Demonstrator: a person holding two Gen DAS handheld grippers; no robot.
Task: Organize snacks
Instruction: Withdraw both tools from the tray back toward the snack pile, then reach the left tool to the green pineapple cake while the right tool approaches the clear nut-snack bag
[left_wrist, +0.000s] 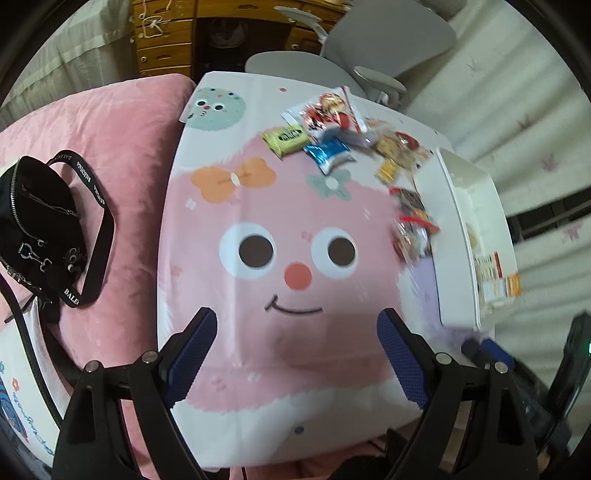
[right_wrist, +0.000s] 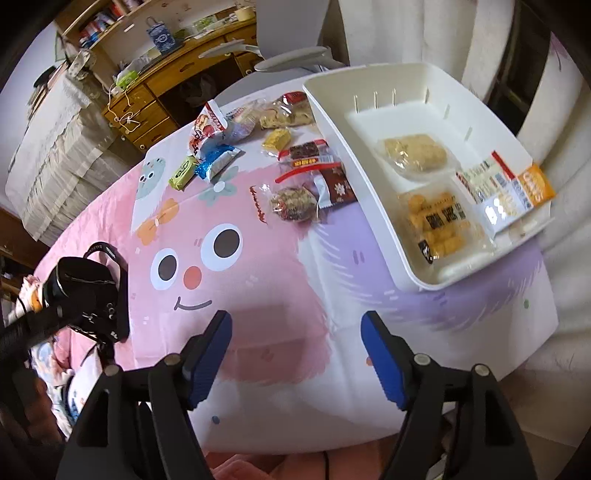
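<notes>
A white bin (right_wrist: 373, 155) stands at the right of the table; three snack packs lie in it, among them a yellow puff pack (right_wrist: 439, 225) and an orange-edged packet (right_wrist: 517, 188). Loose snacks lie beyond on the cartoon tablecloth: a green bar (right_wrist: 183, 172), a blue pack (right_wrist: 216, 162), a round clear-wrapped snack (right_wrist: 293, 204). In the left wrist view the same bin (left_wrist: 461, 221), the green bar (left_wrist: 286, 138) and the blue pack (left_wrist: 328, 151) show. My left gripper (left_wrist: 297, 325) is open over the printed smile. My right gripper (right_wrist: 297, 326) is open above bare cloth, nothing between its fingers.
A black shoulder bag (left_wrist: 40, 229) lies on the pink cushion left of the table. A grey chair (left_wrist: 369, 48) and a wooden desk (right_wrist: 162, 85) stand behind the table. A white curtain (left_wrist: 517, 110) hangs at the right.
</notes>
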